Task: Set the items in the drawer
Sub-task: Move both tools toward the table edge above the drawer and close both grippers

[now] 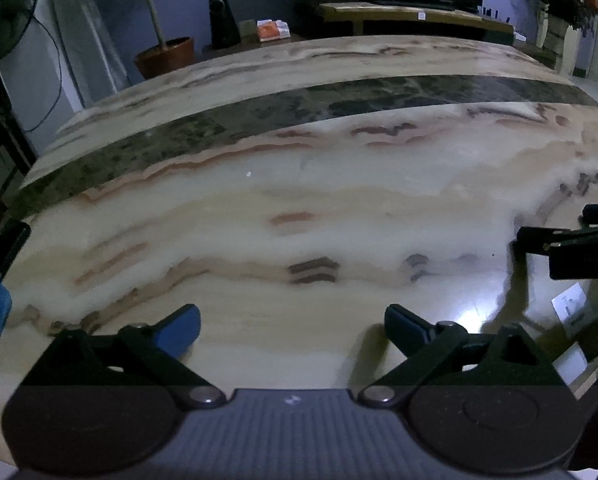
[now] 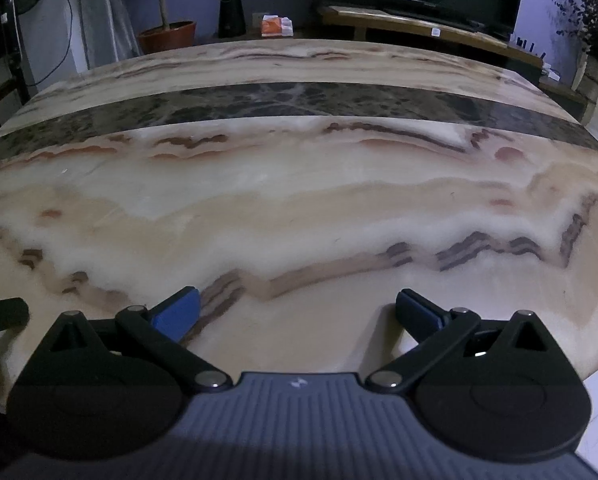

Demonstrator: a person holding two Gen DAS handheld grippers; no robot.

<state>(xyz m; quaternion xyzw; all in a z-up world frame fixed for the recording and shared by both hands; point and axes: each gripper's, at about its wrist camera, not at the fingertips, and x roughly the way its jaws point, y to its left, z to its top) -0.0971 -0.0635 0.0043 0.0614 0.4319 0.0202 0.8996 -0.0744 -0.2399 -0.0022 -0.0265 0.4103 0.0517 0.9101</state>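
Both grippers, left gripper point(image 1: 291, 330) and right gripper point(image 2: 297, 312), are hovering with fingers wide, holding nothing | tabletop point(image 2: 299, 208) lying bare to its far edge | plant pot point(image 2: 167, 36) and speaker point(image 2: 231, 10) standing beyond.

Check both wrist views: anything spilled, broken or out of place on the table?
Nothing spilled or damaged. The marble table shows no items and no drawer; left gripper and right gripper hover open and empty.

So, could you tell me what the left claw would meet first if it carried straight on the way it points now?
Most likely the bare marble tabletop: the left claw is open, angled down at it, with nothing between its fingers. Exact depth is unclear.
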